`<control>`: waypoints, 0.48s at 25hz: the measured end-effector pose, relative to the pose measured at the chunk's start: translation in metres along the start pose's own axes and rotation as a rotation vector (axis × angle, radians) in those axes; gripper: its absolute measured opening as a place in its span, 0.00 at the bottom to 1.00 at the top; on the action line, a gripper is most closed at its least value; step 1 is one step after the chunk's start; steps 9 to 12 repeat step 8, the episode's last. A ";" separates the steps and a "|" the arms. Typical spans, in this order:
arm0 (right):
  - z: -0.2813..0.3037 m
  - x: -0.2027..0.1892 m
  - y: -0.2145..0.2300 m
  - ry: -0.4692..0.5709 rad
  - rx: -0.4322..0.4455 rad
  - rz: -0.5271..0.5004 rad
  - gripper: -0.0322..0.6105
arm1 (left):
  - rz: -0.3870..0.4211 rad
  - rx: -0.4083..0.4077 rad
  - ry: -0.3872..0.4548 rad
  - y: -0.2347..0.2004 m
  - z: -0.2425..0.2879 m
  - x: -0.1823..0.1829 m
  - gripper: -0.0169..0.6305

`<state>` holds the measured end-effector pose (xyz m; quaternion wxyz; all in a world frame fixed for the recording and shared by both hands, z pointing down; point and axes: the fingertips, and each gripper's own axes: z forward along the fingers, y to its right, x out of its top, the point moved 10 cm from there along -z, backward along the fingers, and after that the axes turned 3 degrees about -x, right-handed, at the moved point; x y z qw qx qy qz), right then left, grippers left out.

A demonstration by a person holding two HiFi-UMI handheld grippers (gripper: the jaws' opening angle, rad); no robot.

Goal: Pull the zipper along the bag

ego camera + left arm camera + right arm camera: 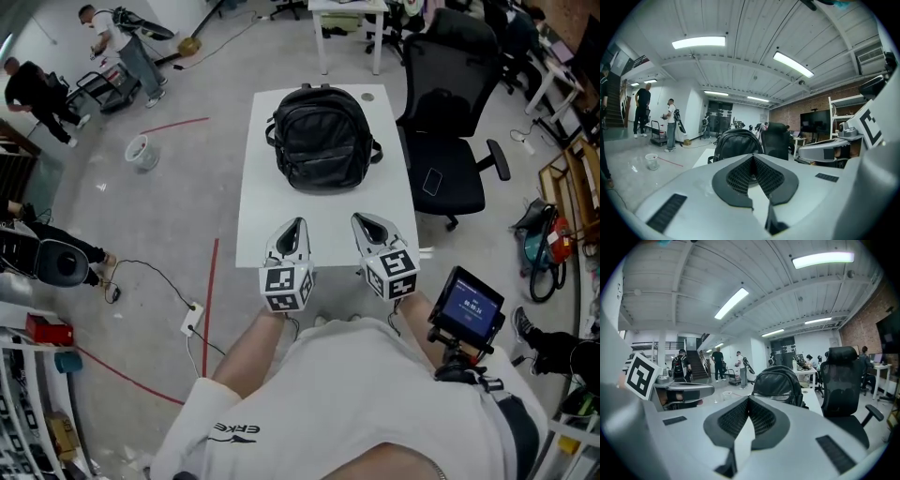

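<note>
Currently the black backpack (322, 139) is standing on the far half of the white table (258, 216), straight ahead of both grippers and well apart from their tips. Its zipper pull is too small to make out in any view.

- The left gripper (293, 228) is hovering over the near edge of the table, pointing at the backpack. In the left gripper view its jaws are pressing together at the tips, clenched on nothing.
- The right gripper (364, 222) is hovering just beside the left one, also pointing forward. In the right gripper view its jaws are likewise meeting at the tips, with nothing between them.
- Neither gripper is touching the backpack or the table.
- Each gripper is carrying its marker cube (287, 286) at the rear, nearest the person.

Surroundings:
- A black office chair (448, 141) is standing to the right of the right gripper, just beside the table's right edge.
- A small lit screen (471, 307) is sitting behind and to the right of the right gripper.
- A red tape line (208, 300) is running along the floor to the left of the left gripper.
- A pale bucket (142, 152) is standing further out, ahead and to the left.
- People (117, 42) are standing far off beyond it.
</note>
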<state>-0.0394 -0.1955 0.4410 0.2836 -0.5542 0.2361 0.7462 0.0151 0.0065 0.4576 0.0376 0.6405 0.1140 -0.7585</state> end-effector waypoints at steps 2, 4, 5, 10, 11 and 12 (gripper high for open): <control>0.009 0.002 -0.004 -0.002 0.015 -0.010 0.05 | -0.001 0.011 0.003 -0.008 -0.001 0.001 0.03; 0.015 0.003 -0.008 -0.004 0.027 -0.017 0.05 | 0.000 0.021 0.005 -0.013 -0.002 0.002 0.03; 0.017 0.004 -0.010 -0.003 0.033 -0.019 0.05 | 0.002 0.026 0.005 -0.015 -0.004 0.002 0.03; 0.023 0.004 -0.018 0.002 0.051 -0.024 0.05 | 0.006 0.042 0.009 -0.021 -0.010 0.003 0.03; 0.023 0.004 -0.018 0.002 0.051 -0.024 0.05 | 0.006 0.042 0.009 -0.021 -0.010 0.003 0.03; 0.023 0.004 -0.018 0.002 0.051 -0.024 0.05 | 0.006 0.042 0.009 -0.021 -0.010 0.003 0.03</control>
